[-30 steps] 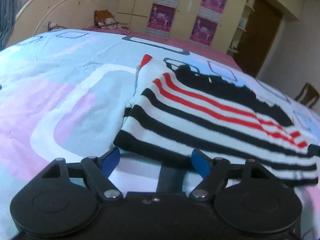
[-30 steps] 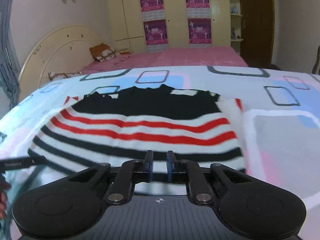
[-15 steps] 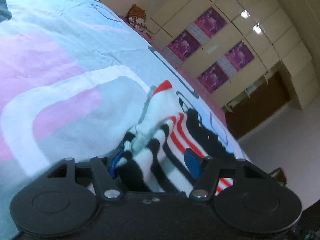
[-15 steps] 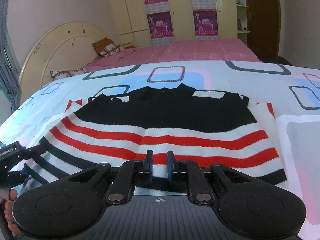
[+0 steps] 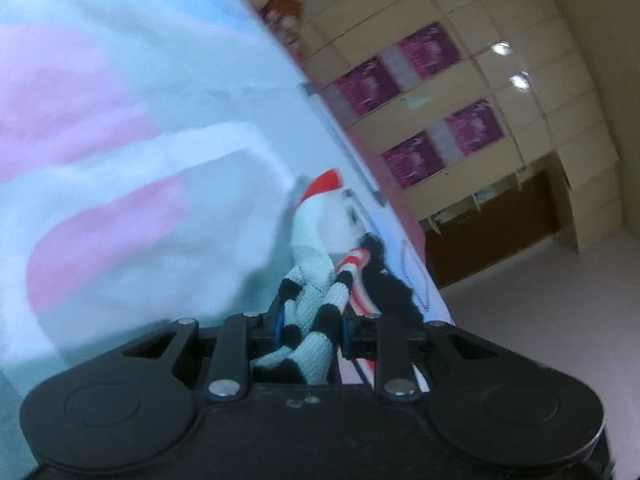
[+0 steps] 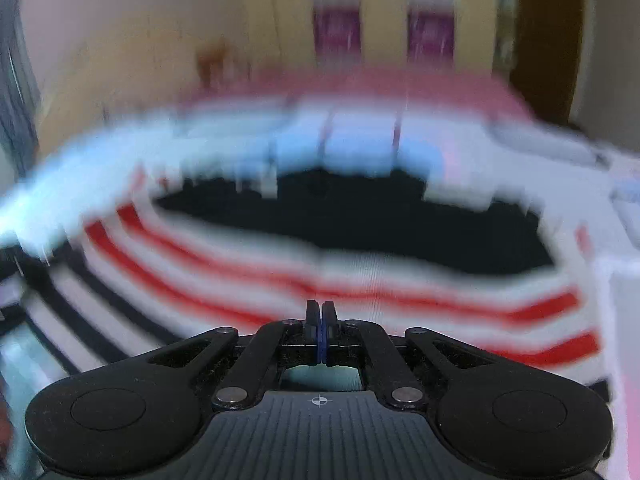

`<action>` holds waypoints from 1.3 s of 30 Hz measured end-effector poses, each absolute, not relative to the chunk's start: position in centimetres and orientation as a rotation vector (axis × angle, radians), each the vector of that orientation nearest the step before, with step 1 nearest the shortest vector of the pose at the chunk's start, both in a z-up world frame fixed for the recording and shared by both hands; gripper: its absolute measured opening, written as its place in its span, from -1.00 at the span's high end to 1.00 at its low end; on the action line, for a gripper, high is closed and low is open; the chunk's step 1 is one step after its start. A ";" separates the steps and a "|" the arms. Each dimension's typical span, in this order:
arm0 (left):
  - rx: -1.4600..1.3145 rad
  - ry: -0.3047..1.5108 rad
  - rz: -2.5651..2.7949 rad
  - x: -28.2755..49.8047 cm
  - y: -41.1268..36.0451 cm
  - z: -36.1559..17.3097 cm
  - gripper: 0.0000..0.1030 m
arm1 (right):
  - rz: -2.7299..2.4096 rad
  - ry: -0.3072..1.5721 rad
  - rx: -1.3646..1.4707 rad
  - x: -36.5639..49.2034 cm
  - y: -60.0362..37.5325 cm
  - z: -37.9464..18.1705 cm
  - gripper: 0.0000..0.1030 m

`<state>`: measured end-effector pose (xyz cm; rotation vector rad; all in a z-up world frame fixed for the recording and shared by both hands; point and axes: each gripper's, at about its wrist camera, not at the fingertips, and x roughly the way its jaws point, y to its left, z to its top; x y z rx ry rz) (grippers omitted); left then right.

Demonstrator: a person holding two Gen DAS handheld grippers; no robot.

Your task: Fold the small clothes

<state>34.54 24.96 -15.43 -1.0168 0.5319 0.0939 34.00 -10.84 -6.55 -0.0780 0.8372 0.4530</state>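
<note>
A small knit sweater with white, black and red stripes and a black top (image 6: 352,232) lies on the patterned bedspread (image 6: 360,144). My left gripper (image 5: 312,320) is shut on the sweater's bunched striped hem (image 5: 316,300), and the view is tilted steeply. My right gripper (image 6: 321,312) is shut at the near edge of the sweater, over the red stripes. Whether cloth sits between its pads is hidden. The right wrist view is blurred by motion.
The bedspread (image 5: 120,120) has pink, blue and white blocks. Beyond the bed stand cream wardrobes with purple posters (image 5: 420,92) and a brown door (image 5: 500,224). A rounded headboard and orange pillow (image 6: 216,60) are at the back left.
My left gripper closed on the sweater's hem and tilted over, lifting it. My right gripper's pads came fully together and it is moving fast; the sweater's near edge has risen toward the camera.
</note>
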 end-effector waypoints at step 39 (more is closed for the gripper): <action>-0.240 0.712 -0.177 41.0 -2.3 -5.6 0.50 | 0.459 0.774 0.524 35.0 -39.8 -2.7 -0.20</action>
